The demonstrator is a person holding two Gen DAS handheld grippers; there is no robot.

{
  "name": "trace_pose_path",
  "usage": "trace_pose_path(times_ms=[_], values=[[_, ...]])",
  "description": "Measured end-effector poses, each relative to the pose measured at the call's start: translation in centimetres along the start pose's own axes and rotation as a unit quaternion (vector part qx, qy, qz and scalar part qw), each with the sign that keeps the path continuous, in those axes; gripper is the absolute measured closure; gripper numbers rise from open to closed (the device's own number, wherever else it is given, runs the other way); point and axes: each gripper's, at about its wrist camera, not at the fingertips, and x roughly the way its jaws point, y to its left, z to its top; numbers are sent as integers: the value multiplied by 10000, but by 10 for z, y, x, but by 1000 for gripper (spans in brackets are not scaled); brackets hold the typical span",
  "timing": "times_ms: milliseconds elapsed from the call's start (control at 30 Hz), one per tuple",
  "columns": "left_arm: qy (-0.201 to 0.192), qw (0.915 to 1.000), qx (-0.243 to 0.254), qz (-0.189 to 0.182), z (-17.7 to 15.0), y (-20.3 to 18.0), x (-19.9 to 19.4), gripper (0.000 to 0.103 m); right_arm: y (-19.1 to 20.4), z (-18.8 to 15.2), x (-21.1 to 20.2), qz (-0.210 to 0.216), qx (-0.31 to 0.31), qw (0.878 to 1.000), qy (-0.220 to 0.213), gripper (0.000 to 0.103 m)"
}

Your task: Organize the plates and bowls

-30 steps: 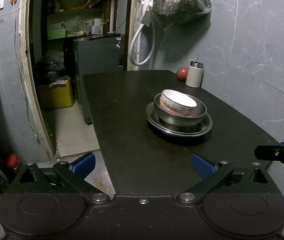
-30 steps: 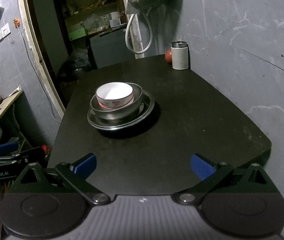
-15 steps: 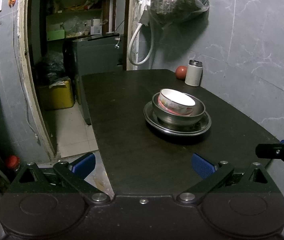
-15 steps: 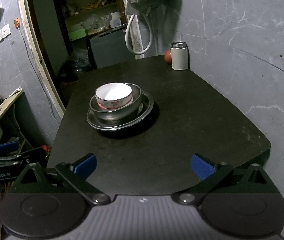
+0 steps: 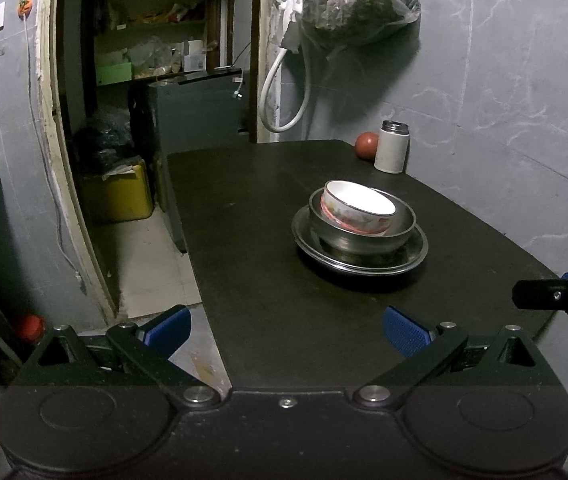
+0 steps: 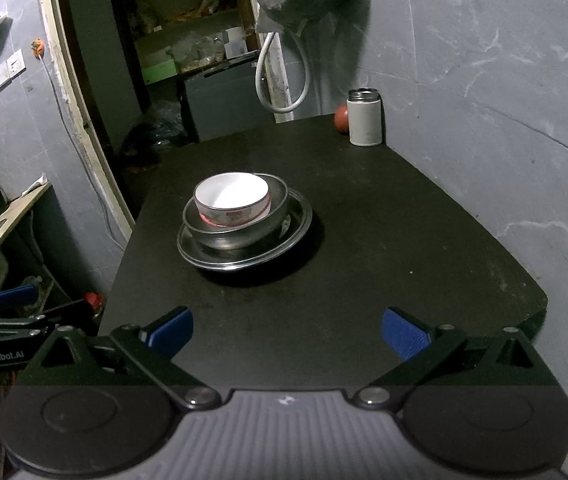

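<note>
Three nested dishes ahead of my grippers: white bowl (image 6: 232, 197) inside steel bowl (image 6: 239, 232), on steel plate (image 6: 284, 240). My left gripper (image 5: 286, 326) and right gripper (image 6: 287, 328) are spread wide, empty, at the black table's (image 6: 384, 240) near edge. Stack unchanged from before.

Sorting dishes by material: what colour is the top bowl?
White inside, with a red band outside; the top bowl shows best in the right wrist view.

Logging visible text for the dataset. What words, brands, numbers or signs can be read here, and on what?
"GenRobot.AI": white lettering on the black body of the left gripper, seen at the left edge of the right wrist view.
The red-and-white bowl has a printed red band; whether it carries text cannot be told.
Boxes on the shelf through the doorway: labels too small and blurred to read.
The white flask: no text visible.
</note>
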Motion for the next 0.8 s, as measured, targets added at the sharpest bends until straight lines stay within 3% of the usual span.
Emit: trace_pose_path(times_ms=[800], values=[[20, 10000, -10, -46, 5, 6, 9, 1, 3, 4, 3, -91, -4, 10000, -30, 0]])
